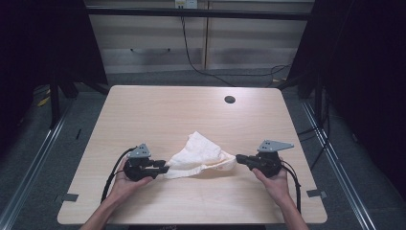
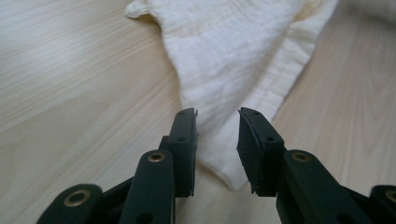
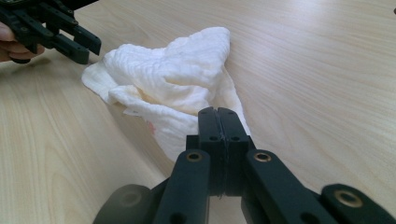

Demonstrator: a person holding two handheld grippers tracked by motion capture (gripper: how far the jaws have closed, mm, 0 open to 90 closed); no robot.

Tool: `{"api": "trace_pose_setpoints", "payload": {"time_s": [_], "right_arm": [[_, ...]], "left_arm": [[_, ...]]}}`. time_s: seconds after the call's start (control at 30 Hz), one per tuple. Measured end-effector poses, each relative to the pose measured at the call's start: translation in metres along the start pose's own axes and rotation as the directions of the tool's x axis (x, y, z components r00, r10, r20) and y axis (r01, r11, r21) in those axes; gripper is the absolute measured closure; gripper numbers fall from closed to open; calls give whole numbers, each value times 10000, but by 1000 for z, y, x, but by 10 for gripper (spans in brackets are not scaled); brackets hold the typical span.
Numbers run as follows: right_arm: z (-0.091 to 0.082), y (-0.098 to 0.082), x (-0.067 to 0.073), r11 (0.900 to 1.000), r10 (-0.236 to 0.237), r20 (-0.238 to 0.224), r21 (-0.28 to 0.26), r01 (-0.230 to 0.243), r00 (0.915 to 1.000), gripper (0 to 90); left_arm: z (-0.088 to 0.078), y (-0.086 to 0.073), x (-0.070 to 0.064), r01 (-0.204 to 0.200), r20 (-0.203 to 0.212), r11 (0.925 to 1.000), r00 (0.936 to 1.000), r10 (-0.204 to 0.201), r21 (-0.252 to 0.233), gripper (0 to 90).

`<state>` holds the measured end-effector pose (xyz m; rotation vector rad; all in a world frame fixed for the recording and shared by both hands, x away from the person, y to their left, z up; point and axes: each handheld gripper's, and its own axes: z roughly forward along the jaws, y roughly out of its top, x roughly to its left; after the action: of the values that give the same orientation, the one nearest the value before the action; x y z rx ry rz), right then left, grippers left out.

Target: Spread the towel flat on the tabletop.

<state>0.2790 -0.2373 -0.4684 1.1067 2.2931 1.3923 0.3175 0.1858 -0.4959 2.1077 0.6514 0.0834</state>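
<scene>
A crumpled cream cloth [image 1: 201, 155] lies at the middle of the wooden table [image 1: 167, 110], stretched between both hands. My left gripper [image 1: 165, 167] is at the cloth's left corner. In the left gripper view its jaws [image 2: 218, 116] stand apart, with the cloth's [image 2: 233, 56] pointed corner lying between them and the pads not pressing on it. My right gripper [image 1: 238, 157] is at the cloth's right end. In the right gripper view its jaws [image 3: 218, 112] are pressed together, and the cloth [image 3: 163, 79] tapers in to their tips. The left gripper [image 3: 86, 49] shows beyond the cloth.
A round cable hole [image 1: 230, 99] sits near the table's far right. Cables trail from both grippers toward the near edge. Dark stands and curtains flank the table, and a wooden cabinet [image 1: 201, 43] stands behind it.
</scene>
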Motion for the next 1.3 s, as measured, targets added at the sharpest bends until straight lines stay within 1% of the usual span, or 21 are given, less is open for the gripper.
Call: {"api": "trace_pose_setpoints", "payload": {"time_s": [0.17,0.2,0.23,0.3,0.37,0.47,0.5,0.57,0.6,0.67,0.77,0.8,0.83,0.87,0.93,1.0,1.03,1.07,1.13,1.2,1.3], "right_arm": [[3,-2,-3,9999,84,34,104,-84,10000,900],[3,-2,-3,9999,97,19,131,-98,10000,900],[3,-3,-4,9999,113,32,127,-113,9999,900],[3,-4,-5,9998,146,41,159,-147,9999,900],[3,-4,-5,9998,141,54,167,-142,9999,900],[2,-5,-5,9997,137,48,182,-138,9999,900],[3,-5,-6,9997,141,53,214,-142,9999,900],[3,-6,-6,9996,161,50,221,-162,9999,900],[3,-6,-6,9996,168,48,223,-169,9998,900],[3,-6,-5,9996,188,23,227,-189,9998,900],[3,-6,-5,9995,198,25,243,-199,9998,900],[3,-6,-5,9995,199,31,246,-199,9998,900],[3,-6,-5,9995,205,50,244,-206,9998,900],[3,-6,-5,9995,206,44,243,-207,9998,900],[3,-6,-5,9995,209,35,232,-210,9998,900],[2,-7,-5,9995,221,35,236,-222,9997,900],[2,-7,-6,9994,243,33,243,-243,9997,900],[2,-7,-6,9994,244,35,247,-245,9997,900],[2,-7,-6,9995,257,22,201,-258,9997,900],[1,-6,-6,9995,307,-22,110,-307,9995,900],[-2,-4,-5,9996,266,-51,-35,-266,9996,900]], "left_arm": [[6,0,-11,-563,396,9976,9977,547,396,674],[6,0,-11,-563,396,9976,9977,547,396,680],[9,-2,-11,-635,355,9960,9975,613,632,678],[9,-3,-9,-657,303,9950,9975,635,750,665],[9,-4,-9,-631,347,9955,9975,608,703,646],[9,-6,-10,-768,417,9936,9964,735,829,609],[9,-7,-12,-929,453,9927,9950,895,775,590],[10,-7,-13,-907,433,9930,9952,876,763,572],[10,-8,-14,-895,389,9937,9954,870,680,562],[11,-8,-15,-1144,228,9911,9933,1131,682,564],[13,-9,-19,-1320,1,9893,9912,1322,621,574],[13,-9,-19,-1389,-157,9885,9900,1401,599,586],[12,-9,-19,-1572,-369,9851,9864,1601,699,650],[13,-9,-19,-1621,-416,9843,9854,1652,696,679],[12,-8,-19,-1594,-499,9843,9853,1634,752,741],[13,-8,-19,-1478,-586,9867,9867,1519,679,789],[12,-8,-18,-1414,-698,9870,9867,1467,765,831],[11,-7,-14,-1153,-473,9901,9917,1193,798,839],[10,-7,-11,-833,-331,9942,9958,858,687,858],[7,-5,-10,-763,-226,9955,9967,777,561,864],[-2,1,-9,-491,-34,9988,9988,491,-6,870]]}}
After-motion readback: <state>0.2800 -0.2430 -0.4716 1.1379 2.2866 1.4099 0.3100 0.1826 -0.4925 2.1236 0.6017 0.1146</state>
